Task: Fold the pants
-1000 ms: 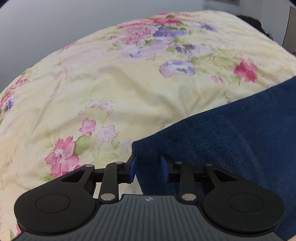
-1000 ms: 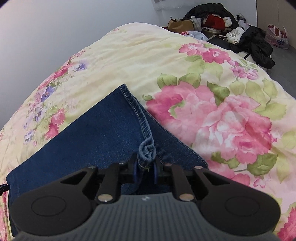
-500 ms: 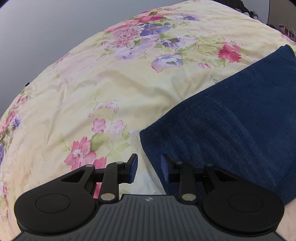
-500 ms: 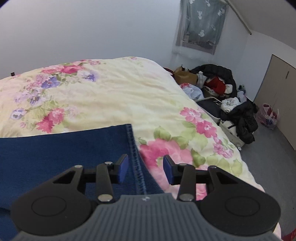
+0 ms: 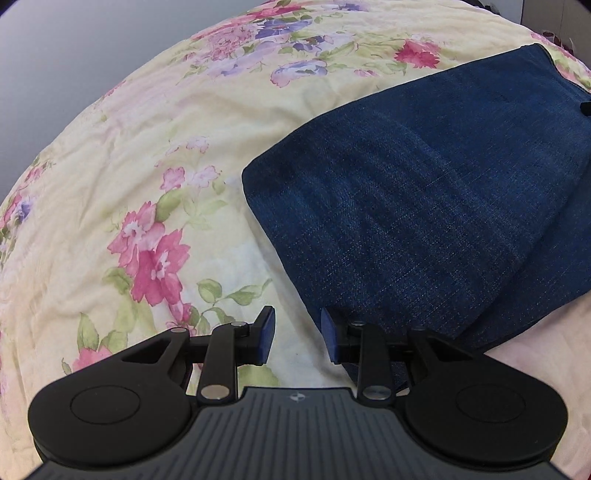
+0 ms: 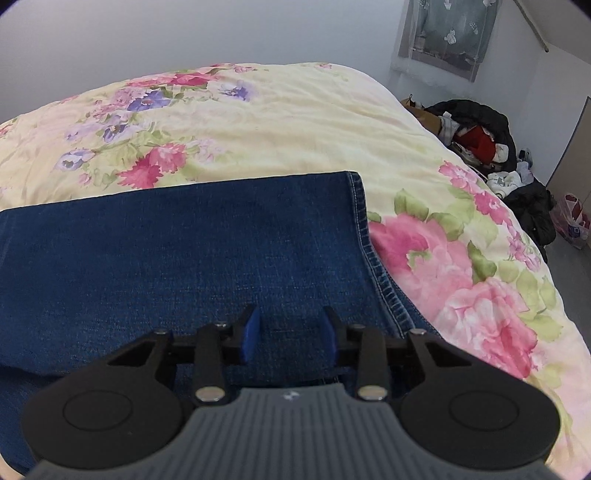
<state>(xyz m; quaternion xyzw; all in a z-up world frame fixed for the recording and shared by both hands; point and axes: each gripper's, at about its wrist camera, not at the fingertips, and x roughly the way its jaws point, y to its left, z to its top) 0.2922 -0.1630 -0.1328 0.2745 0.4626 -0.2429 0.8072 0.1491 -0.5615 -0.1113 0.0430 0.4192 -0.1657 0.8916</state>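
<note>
The dark blue jeans lie folded flat on the floral quilt. In the left wrist view my left gripper hovers open just off the fold's near left corner, with only quilt between its blue pads. In the right wrist view the jeans fill the lower left, their stitched hem running along the right side. My right gripper hangs over the denim near that hem. Its jaws are closing, the pads stand apart and no cloth is pinched between them.
The bed's quilt stretches far beyond the jeans to a pale wall. On the floor at the right a pile of dark clothes and bags lies beside the bed, under a curtained window.
The right gripper let go of the bunched hem, and that gripper's view swung over the flat jeans. The left gripper drew back off the fold's corner, so more of the folded jeans shows.
</note>
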